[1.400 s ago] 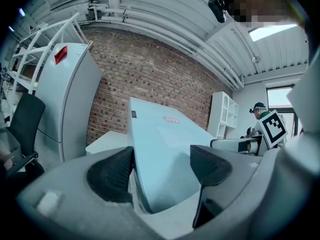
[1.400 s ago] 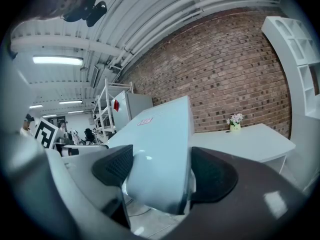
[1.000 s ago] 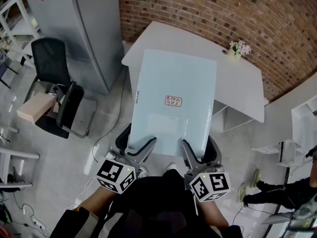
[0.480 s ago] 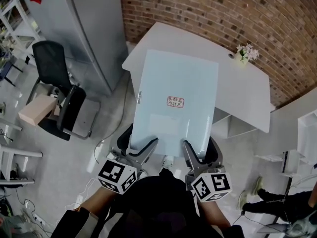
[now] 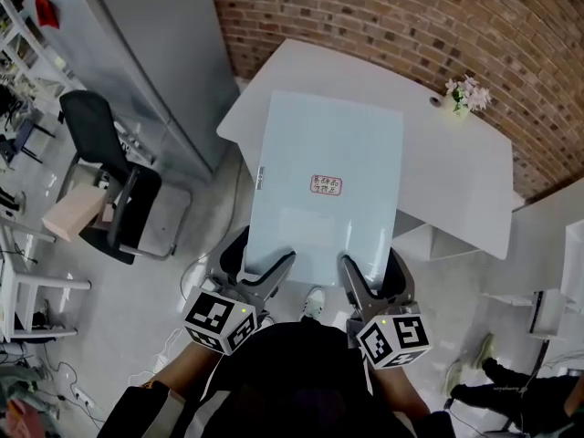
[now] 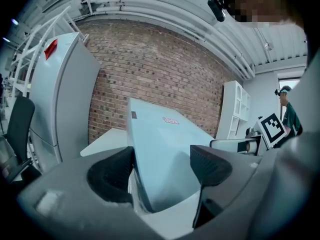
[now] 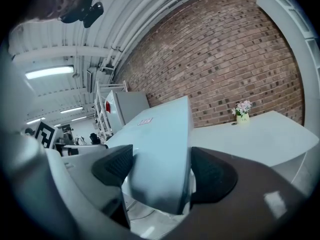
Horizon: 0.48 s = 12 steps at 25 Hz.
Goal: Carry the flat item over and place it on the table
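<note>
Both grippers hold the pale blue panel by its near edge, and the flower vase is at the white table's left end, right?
No: the flower vase stands at the white table's right end, as the head view shows. The left gripper and right gripper do hold the panel's near edge.

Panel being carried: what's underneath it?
Under the far half of the panel lies the table; under the near half, floor. The covered tabletop cannot be seen.

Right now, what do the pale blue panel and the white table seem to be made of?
The pale blue panel is probably frosted glass or coated board: it has a smooth, faintly glossy face, an even tint and a thick edge. The white table is likely laminated board: matte, flat and seamless.
</note>
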{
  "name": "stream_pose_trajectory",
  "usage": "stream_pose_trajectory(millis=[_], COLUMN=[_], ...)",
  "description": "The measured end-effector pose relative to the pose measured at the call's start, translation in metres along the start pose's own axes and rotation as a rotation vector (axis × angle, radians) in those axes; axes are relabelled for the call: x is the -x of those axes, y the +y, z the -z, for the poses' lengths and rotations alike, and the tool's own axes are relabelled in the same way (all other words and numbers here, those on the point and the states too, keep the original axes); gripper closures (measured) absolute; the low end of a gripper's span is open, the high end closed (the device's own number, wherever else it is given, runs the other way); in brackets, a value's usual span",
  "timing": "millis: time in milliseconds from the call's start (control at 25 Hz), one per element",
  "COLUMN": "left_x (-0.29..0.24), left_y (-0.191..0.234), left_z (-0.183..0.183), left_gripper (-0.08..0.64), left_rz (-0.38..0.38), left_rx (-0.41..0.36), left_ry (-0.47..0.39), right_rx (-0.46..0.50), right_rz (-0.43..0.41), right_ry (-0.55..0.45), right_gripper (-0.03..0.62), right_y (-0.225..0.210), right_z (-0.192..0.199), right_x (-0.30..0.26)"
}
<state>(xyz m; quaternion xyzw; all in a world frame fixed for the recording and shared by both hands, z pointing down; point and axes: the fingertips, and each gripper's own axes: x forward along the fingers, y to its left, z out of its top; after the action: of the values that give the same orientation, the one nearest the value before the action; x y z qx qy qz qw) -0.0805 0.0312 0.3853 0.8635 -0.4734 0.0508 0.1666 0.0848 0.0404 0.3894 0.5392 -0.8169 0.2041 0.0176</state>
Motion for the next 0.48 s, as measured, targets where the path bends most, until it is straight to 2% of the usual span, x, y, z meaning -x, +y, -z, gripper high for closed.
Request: stream_pose_trajectory(millis=[480], left_x=[-0.053], left_y=[-0.031], left_z=[-0.003], left_gripper=[0.199], left_rz=[-0.005], left_rx=[-0.003], left_ry=[0.003], right_rx=[-0.006], right_rz=[-0.005], right_ry=[-0.005], right_gripper=[0.232], right_y=[-0.060], right_z=[-0.015], right_x=[-0.003])
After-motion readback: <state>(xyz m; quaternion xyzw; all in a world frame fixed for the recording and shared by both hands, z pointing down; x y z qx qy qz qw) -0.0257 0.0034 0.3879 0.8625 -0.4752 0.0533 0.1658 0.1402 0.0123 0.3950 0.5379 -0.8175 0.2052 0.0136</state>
